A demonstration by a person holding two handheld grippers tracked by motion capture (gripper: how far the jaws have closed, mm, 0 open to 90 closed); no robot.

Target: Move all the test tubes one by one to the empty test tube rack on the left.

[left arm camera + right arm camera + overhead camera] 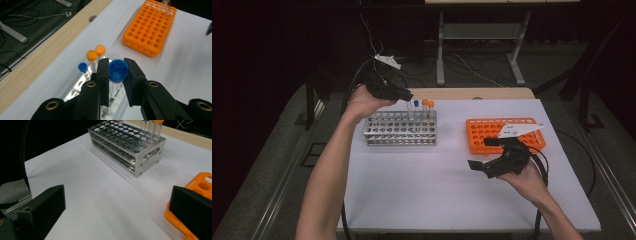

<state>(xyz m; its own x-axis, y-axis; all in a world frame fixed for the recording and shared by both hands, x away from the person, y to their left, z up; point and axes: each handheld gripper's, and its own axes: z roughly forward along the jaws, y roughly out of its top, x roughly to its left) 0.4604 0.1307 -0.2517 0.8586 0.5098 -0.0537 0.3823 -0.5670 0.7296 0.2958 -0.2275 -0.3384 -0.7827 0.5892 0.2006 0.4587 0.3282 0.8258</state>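
Fig.: your left gripper (116,75) pinches the blue-capped tube (118,71) w/ its foot in the metal rack (400,128). Lift straight up, no tilt. Right gripper (486,154) gapes wide, empty, beside orange rack (504,135).

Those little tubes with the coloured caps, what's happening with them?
A person is working with tongs in each hand. The left tongs are pinched around a blue-capped tube at the metal rack, where another blue-capped tube and two orange-capped tubes stand. Whether the gripped tube is going in or coming out can't be told. The right tongs hang wide open with nothing in them, just in front of the orange rack.
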